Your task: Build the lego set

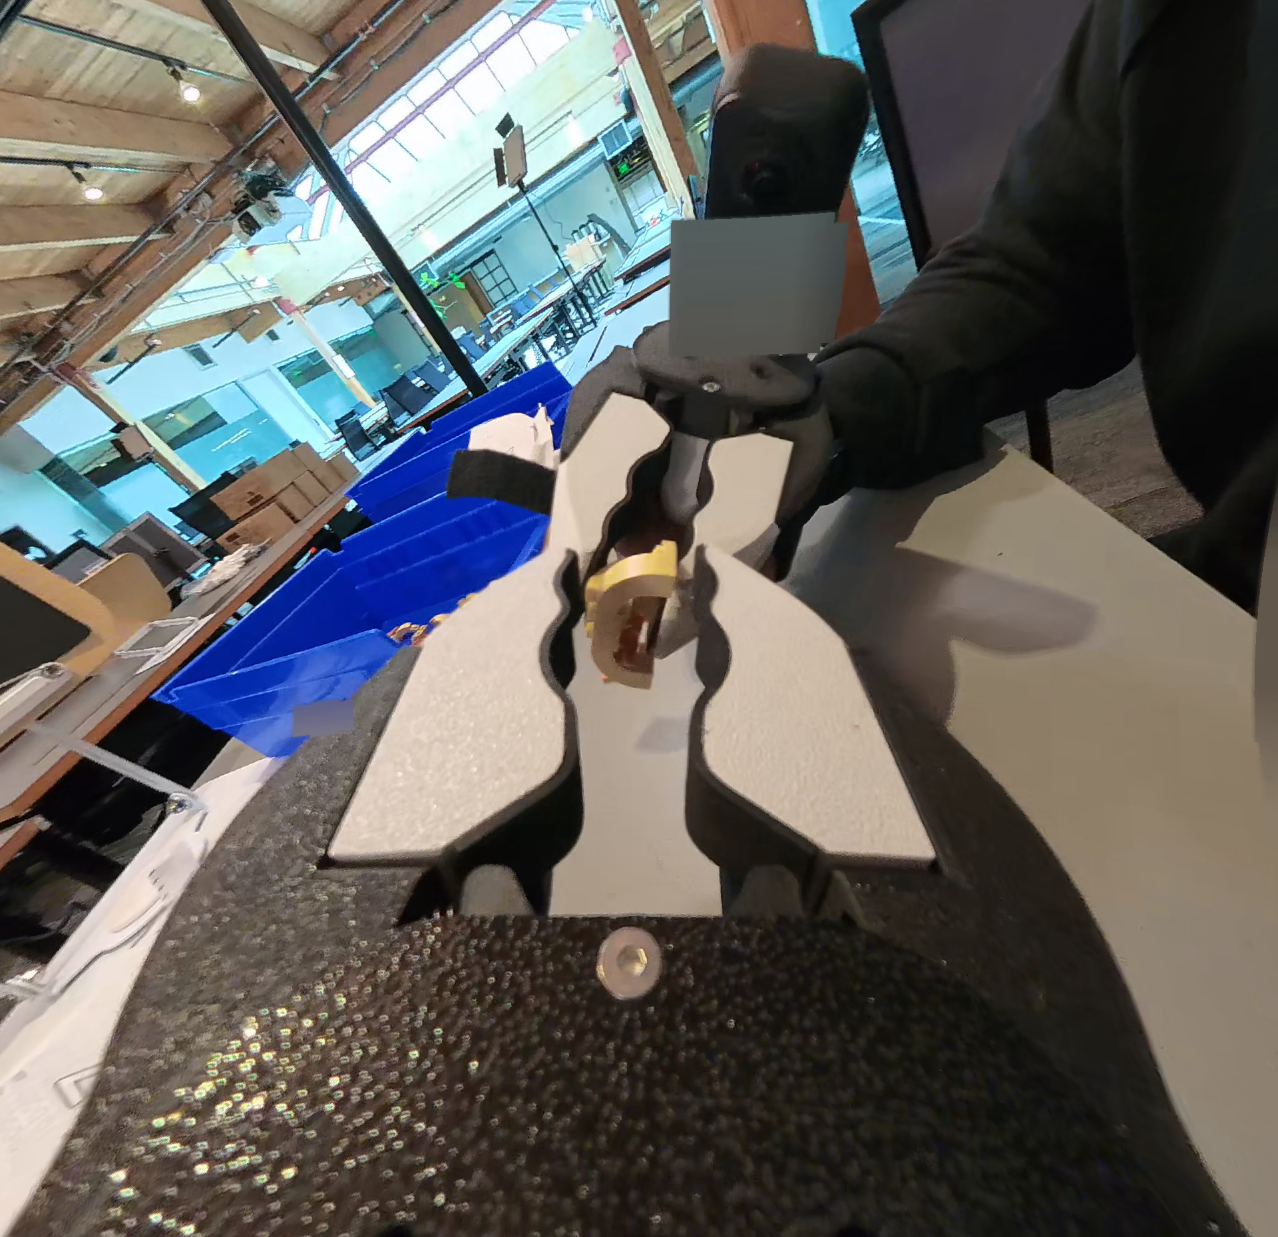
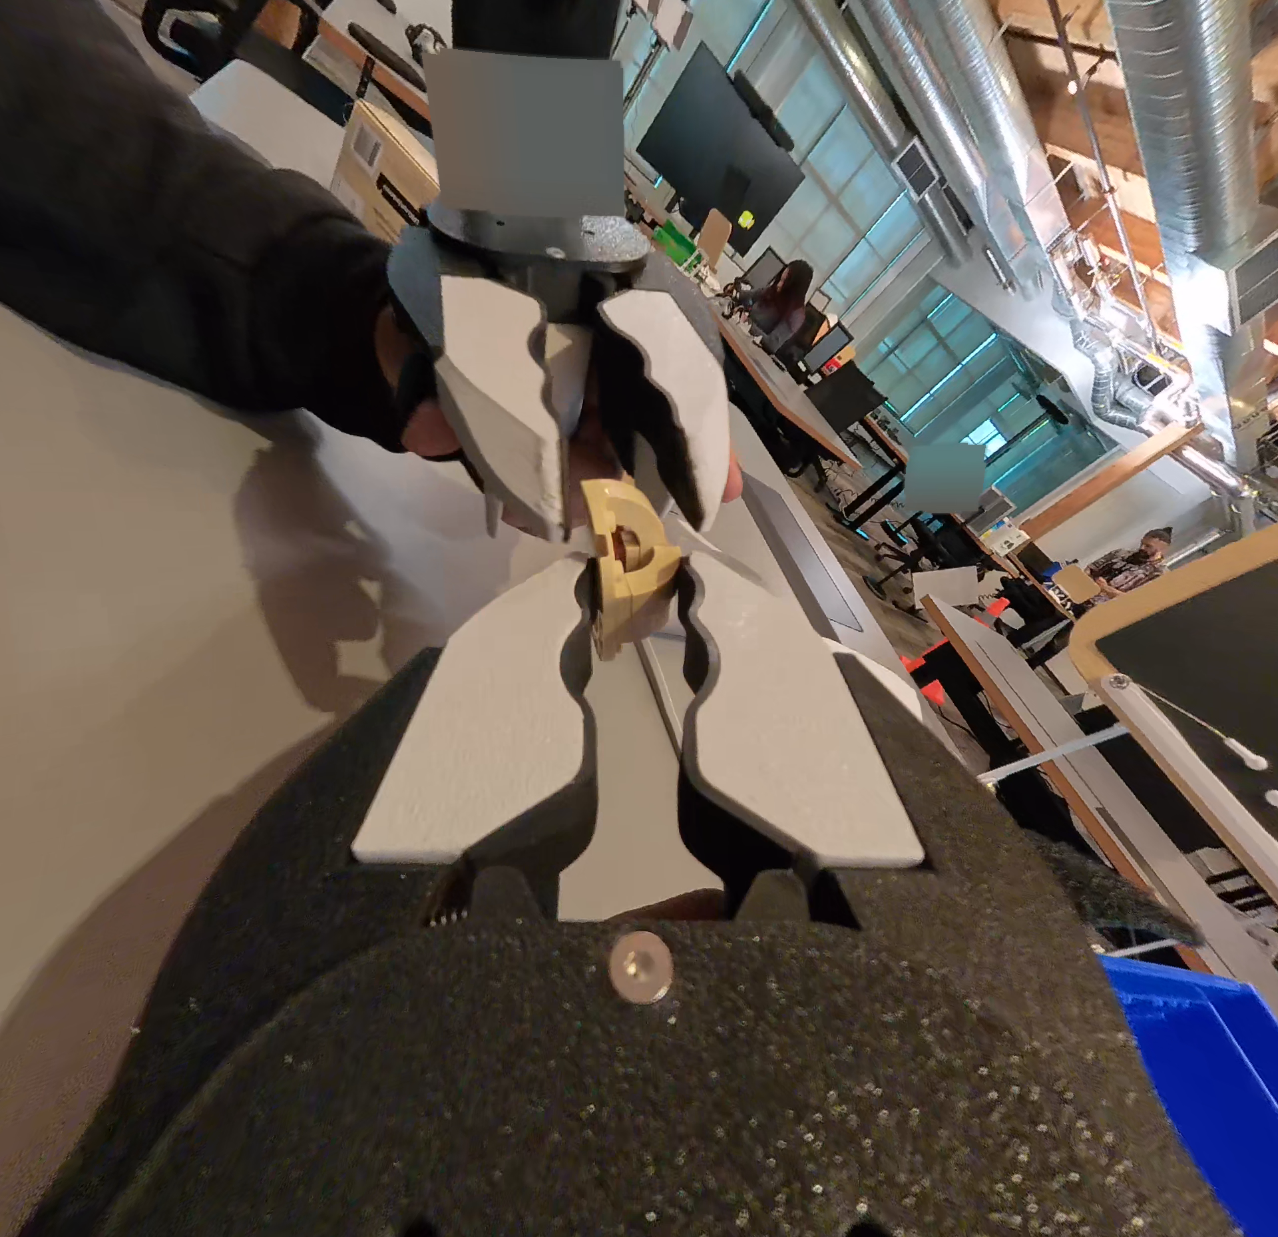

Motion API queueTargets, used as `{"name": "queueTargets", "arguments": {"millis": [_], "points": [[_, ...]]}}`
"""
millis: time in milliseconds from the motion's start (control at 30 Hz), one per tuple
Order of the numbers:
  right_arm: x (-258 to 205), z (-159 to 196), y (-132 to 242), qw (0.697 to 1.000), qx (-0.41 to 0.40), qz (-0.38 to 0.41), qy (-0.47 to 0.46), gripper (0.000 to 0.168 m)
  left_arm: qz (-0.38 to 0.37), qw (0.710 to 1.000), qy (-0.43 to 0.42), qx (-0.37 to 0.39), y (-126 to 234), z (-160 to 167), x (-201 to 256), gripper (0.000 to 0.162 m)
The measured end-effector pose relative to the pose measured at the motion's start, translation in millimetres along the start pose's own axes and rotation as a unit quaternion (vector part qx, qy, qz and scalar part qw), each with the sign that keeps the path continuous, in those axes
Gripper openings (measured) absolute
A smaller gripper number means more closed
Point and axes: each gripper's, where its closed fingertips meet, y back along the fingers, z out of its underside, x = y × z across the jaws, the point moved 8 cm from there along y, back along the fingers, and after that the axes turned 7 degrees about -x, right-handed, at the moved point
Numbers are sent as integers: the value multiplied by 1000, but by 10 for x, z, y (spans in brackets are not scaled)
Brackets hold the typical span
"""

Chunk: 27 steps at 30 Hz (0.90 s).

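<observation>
A small tan lego assembly (image 1: 629, 571) with a brown core hangs in the air above the grey table (image 1: 1037, 719). My left gripper (image 1: 633, 567) faces the right gripper (image 1: 646, 547), and both sets of tips meet at the assembly. In the right wrist view the right gripper (image 2: 633, 578) is closed on the lower part of the tan assembly (image 2: 622, 609). The left gripper (image 2: 622, 512) pinches its upper part from the opposite side. Black-gloved hands hold both tools.
Blue plastic bins (image 1: 415, 581) stand along the table's left side, and a corner of one shows in the right wrist view (image 2: 1210, 1065). The grey table top (image 2: 138, 512) lies beneath the grippers. A person's black sleeve (image 1: 1106, 235) reaches in from the right. Desks and seated people are far behind. Both grippers' tips are close together, under 4 cm apart.
</observation>
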Motion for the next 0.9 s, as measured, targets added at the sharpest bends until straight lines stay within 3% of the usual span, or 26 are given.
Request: {"name": "queueTargets", "arguments": {"millis": [167, 500, 900], "points": [[-1, -5, -8, 1000, -4, 6, -1, 22, -10, 1000, -11, -10, -6, 17, 2, 20], [18, -18, 37, 1000, 24, -5, -9, 27, -17, 1000, -5, 20, 60, 1, -36, 18], [34, -68, 90, 999, 42, 3, -2, 19, -20, 999, -4, 34, 48, -21, -18, 18]]}}
